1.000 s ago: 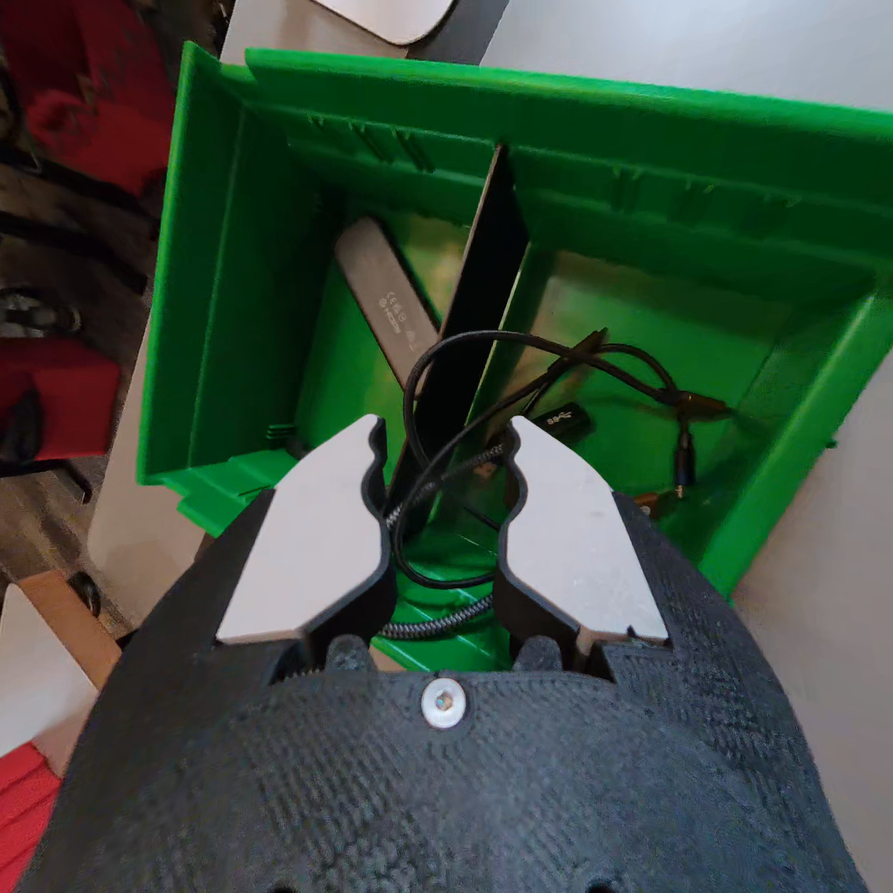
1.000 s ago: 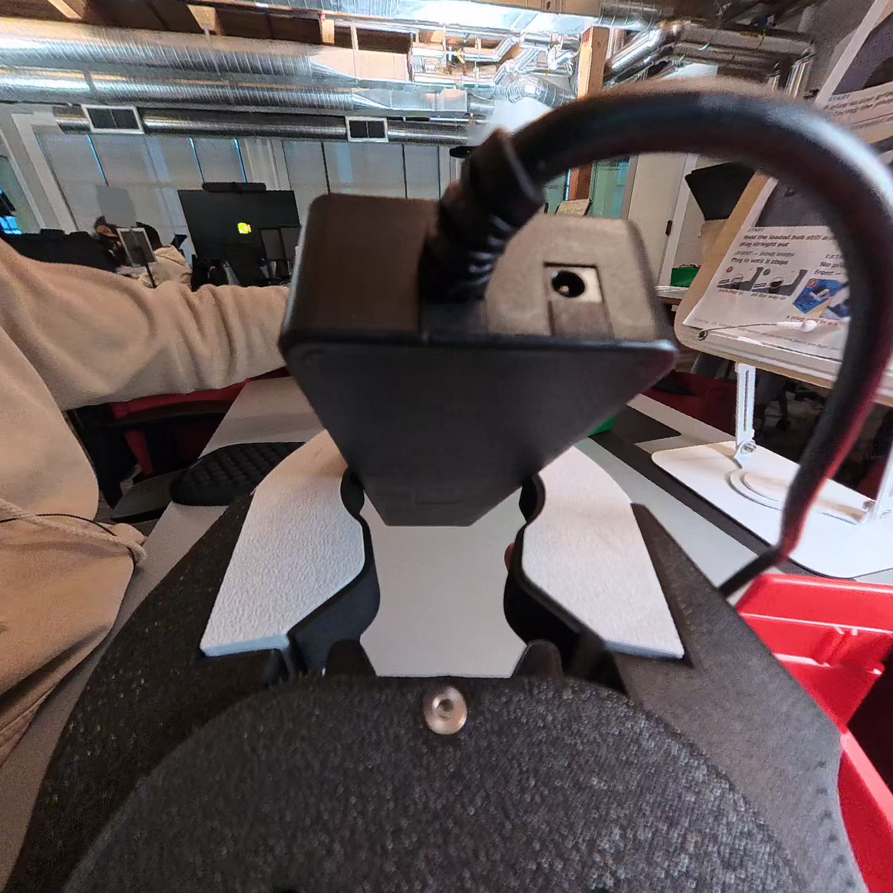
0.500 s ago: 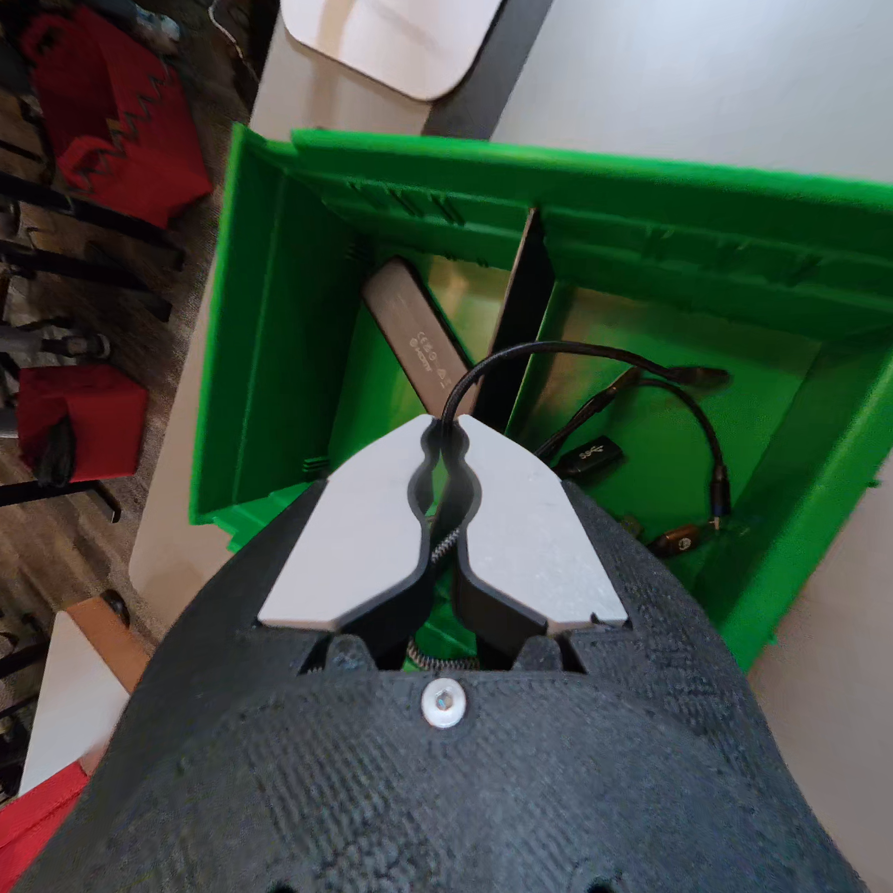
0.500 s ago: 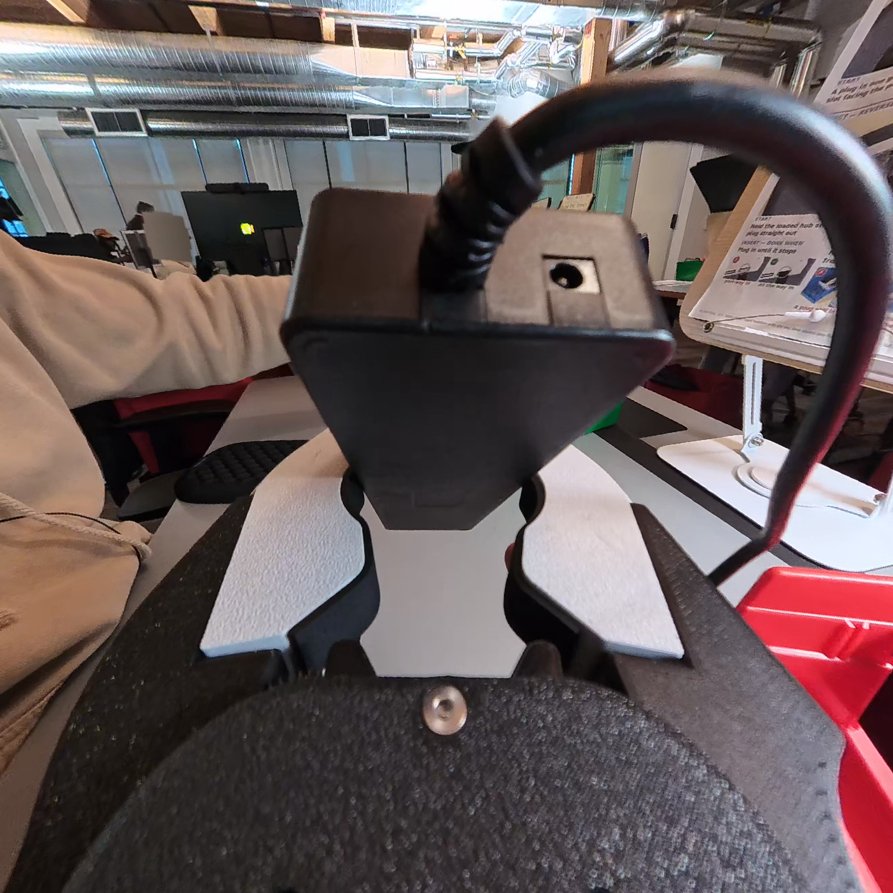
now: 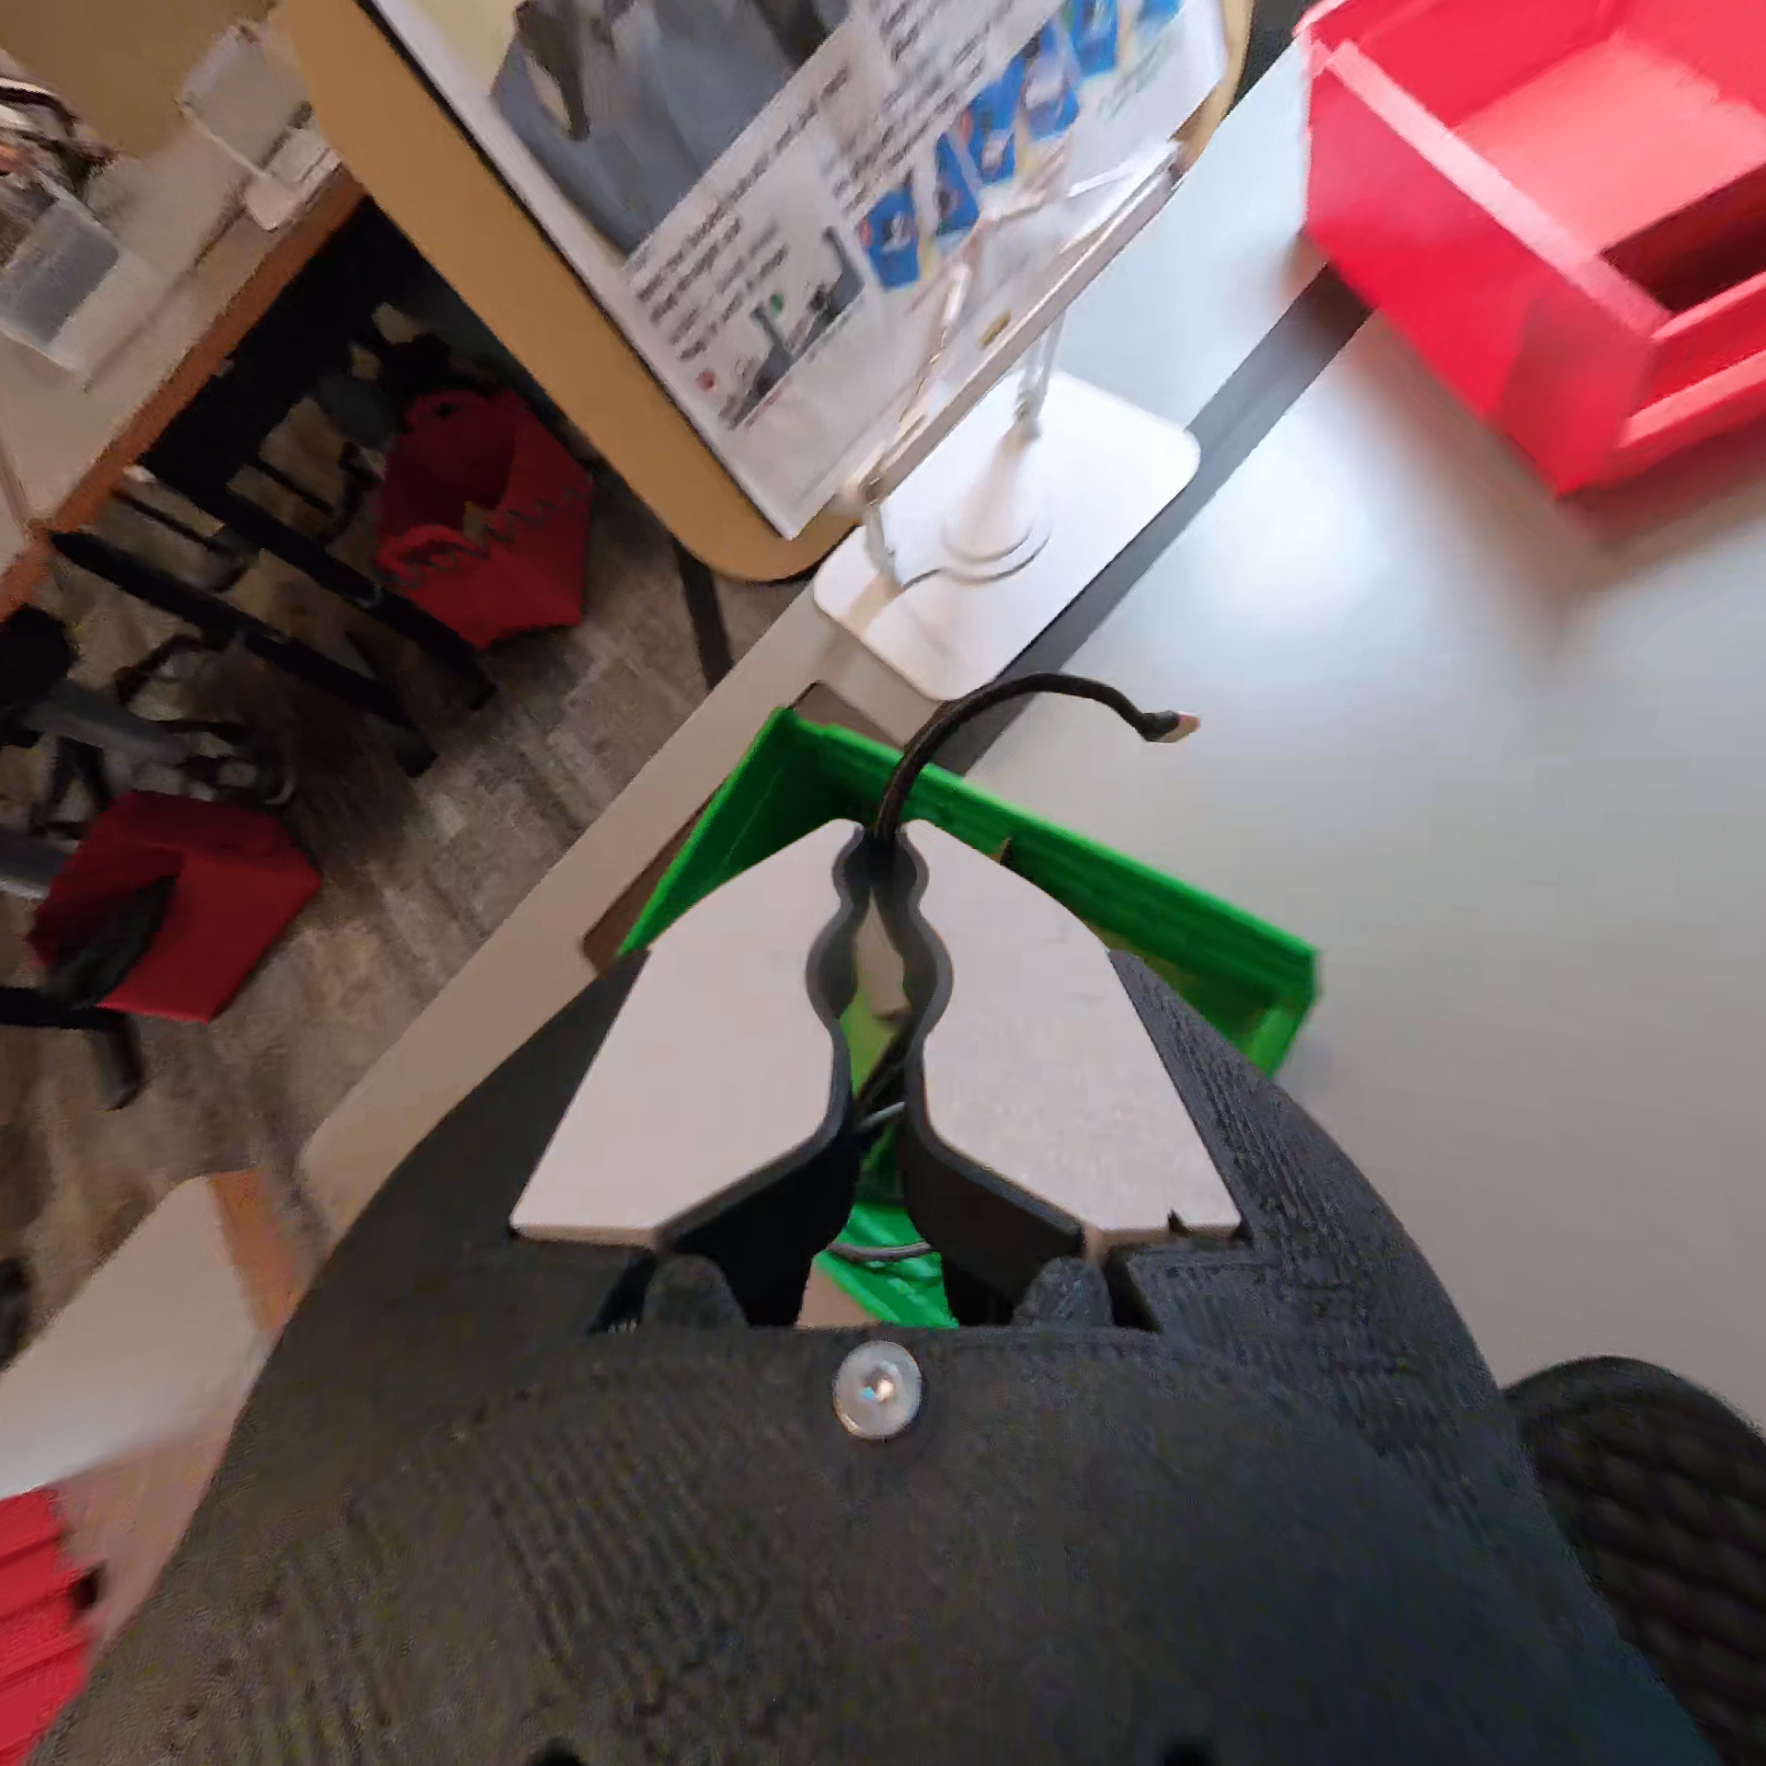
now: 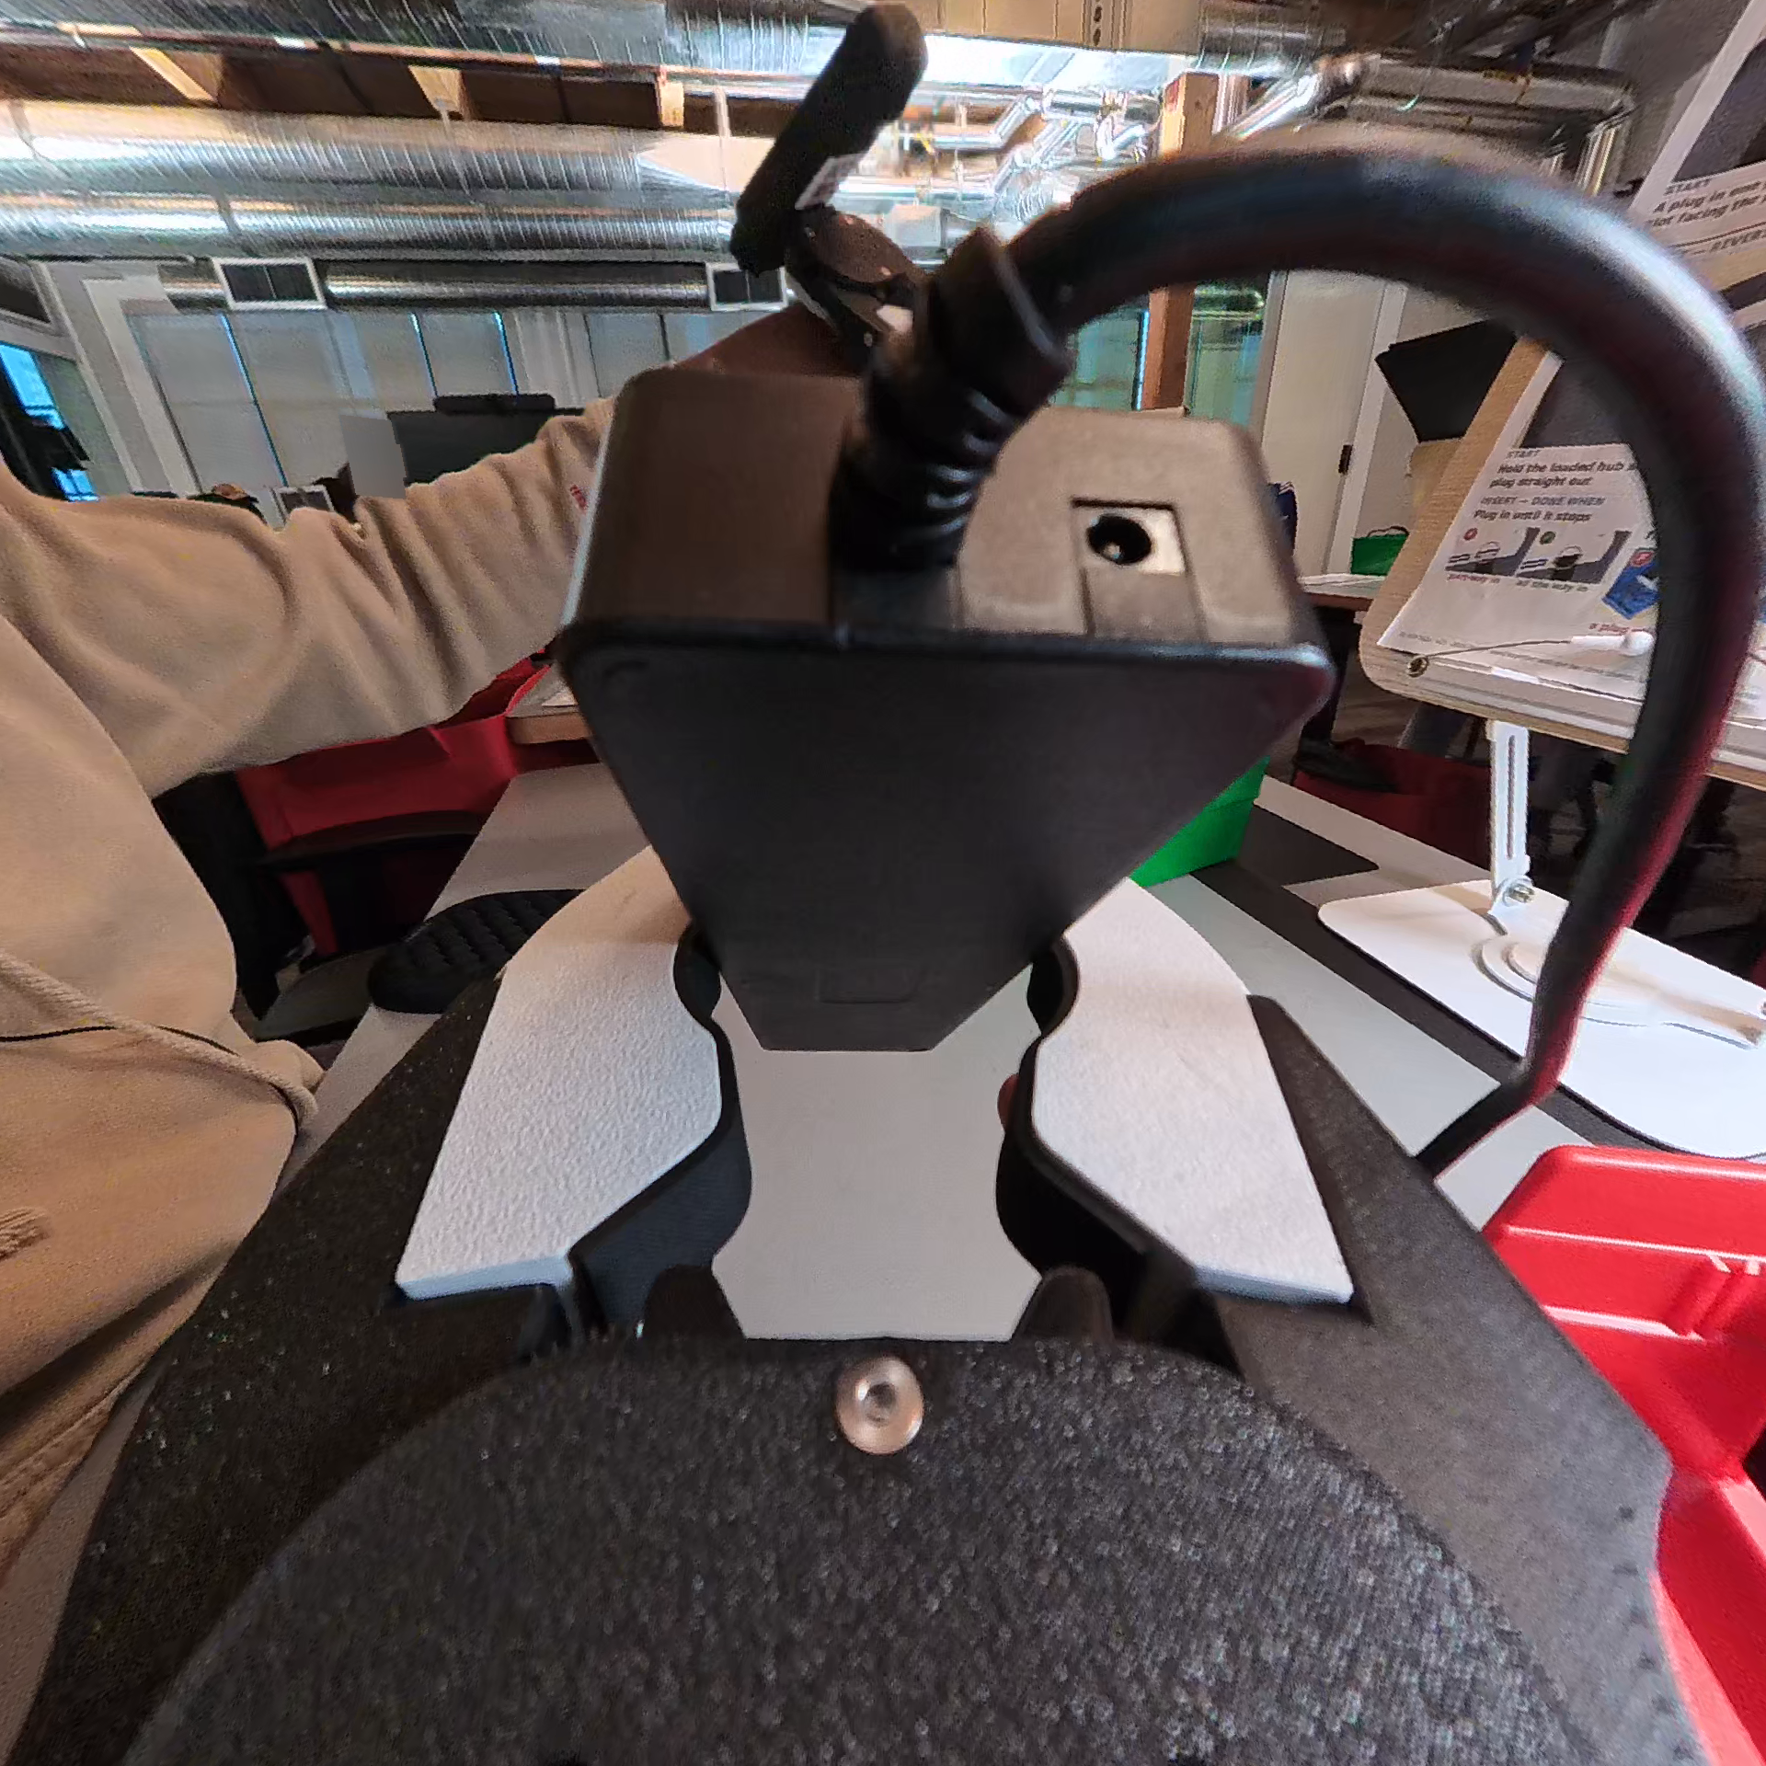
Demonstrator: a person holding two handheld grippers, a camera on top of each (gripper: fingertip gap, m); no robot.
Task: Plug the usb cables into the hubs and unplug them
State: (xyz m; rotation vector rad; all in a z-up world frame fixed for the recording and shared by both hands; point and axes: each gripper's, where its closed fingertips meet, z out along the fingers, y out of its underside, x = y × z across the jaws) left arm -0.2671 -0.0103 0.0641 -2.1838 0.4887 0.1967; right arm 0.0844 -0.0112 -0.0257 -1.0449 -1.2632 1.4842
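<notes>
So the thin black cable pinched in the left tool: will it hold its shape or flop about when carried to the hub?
Probably semi-stiff: above the left tool, the black cable stands in a self-supporting arc, its plug hanging free in the air. That free end will likely sway, making alignment fiddly. It looks light; pinched at the closed tips, it could slide or twist.

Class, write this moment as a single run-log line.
left tongs: shut on USB cable | right tongs: shut on black hub | cable above green bin | not plugged

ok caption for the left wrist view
Left tool shut on a black usb cable, lifted above the green bin.
</notes>
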